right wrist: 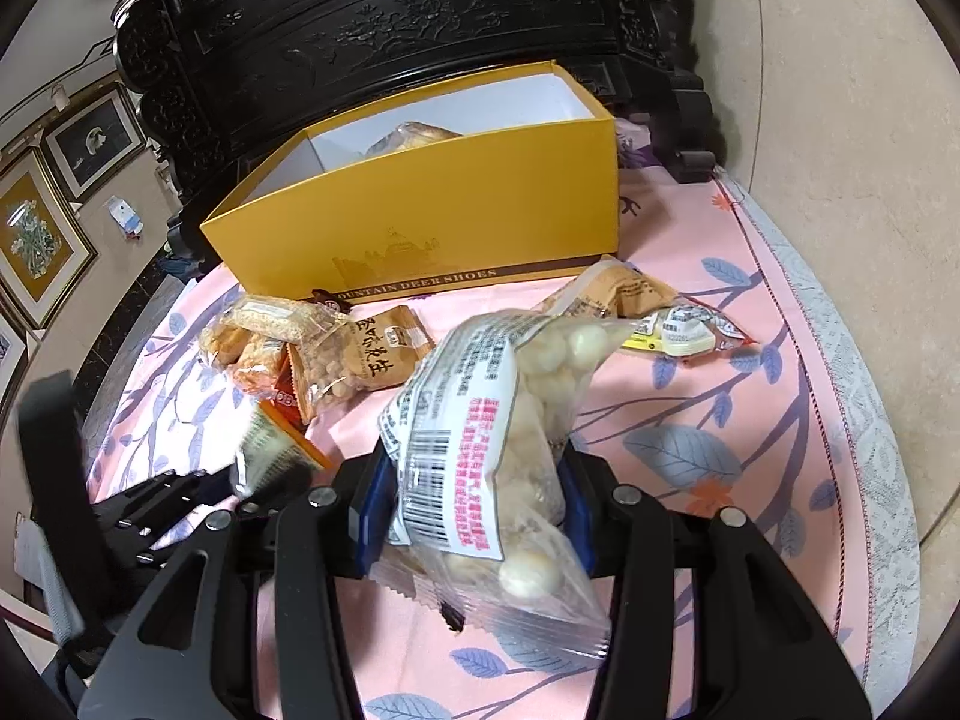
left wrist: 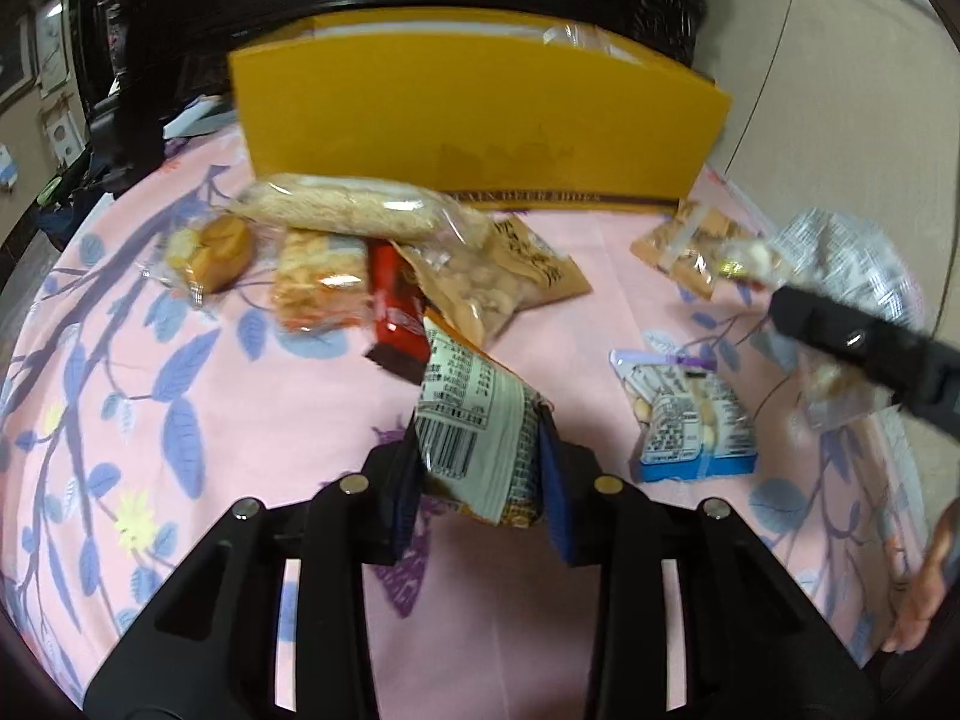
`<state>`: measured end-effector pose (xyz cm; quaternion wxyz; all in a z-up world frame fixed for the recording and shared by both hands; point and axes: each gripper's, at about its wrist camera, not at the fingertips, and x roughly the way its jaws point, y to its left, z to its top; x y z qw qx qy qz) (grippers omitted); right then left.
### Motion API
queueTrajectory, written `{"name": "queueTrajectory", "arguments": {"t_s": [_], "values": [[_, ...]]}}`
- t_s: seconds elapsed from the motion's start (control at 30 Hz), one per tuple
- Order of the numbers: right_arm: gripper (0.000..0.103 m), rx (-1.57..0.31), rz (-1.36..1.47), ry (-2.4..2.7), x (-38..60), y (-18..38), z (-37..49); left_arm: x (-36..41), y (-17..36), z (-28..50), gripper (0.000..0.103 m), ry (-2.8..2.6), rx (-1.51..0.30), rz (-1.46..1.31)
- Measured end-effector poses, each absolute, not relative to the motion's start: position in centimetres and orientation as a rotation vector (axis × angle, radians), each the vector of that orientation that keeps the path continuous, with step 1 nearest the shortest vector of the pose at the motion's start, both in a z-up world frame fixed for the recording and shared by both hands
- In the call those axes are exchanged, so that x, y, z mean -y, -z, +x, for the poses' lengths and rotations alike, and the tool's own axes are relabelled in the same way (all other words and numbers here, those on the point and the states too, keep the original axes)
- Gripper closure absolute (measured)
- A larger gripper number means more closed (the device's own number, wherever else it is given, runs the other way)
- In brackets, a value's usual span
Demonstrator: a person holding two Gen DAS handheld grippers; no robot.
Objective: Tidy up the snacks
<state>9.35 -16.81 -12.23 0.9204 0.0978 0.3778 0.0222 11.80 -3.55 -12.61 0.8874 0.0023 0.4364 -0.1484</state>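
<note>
My left gripper (left wrist: 480, 450) is shut on an orange snack packet with a white barcode label (left wrist: 474, 420), held above the pink cloth. My right gripper (right wrist: 474, 492) is shut on a clear bag of white round candies (right wrist: 516, 420), also held up; it shows blurred at the right of the left wrist view (left wrist: 840, 276). A yellow shoe box (right wrist: 432, 222) stands open at the table's back with one packet inside (right wrist: 408, 135). A heap of snacks lies in front of it: a rice cracker roll (left wrist: 348, 207), a red bar (left wrist: 393, 306) and a peanut bag (left wrist: 510, 276).
A blue-edged peanut packet (left wrist: 690, 414) and an orange packet (left wrist: 690, 246) lie on the right of the pink floral cloth (left wrist: 210, 420). A dark carved cabinet (right wrist: 390, 30) stands behind the box. The table edge (right wrist: 840, 360) runs along the right.
</note>
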Motion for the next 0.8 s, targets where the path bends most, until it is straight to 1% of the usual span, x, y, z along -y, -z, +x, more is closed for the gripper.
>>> {"name": "queueTrajectory", "arguments": {"t_s": [0.17, 0.37, 0.53, 0.63, 0.8], "values": [[0.055, -0.777, 0.192, -0.061, 16.2, 12.2, 9.6, 2.9, 9.7, 11.4, 0.069, 0.298, -0.856, 0.015], [0.055, -0.767, 0.158, -0.071, 15.9, 10.9, 10.8, 2.8, 6.6, 13.0, 0.069, 0.297, -0.828, 0.027], [0.055, -0.72, 0.104, -0.09, 15.6, 6.9, 13.8, 2.8, 2.3, 17.8, 0.069, 0.293, -0.789, 0.015], [0.055, -0.703, 0.084, -0.089, 15.8, 4.2, 17.4, 2.8, 0.1, 22.5, 0.069, 0.261, -0.785, 0.009], [0.055, -0.704, 0.061, -0.076, 15.6, 1.7, 23.1, 3.5, -1.2, 28.9, 0.069, 0.233, -0.811, 0.007]]}}
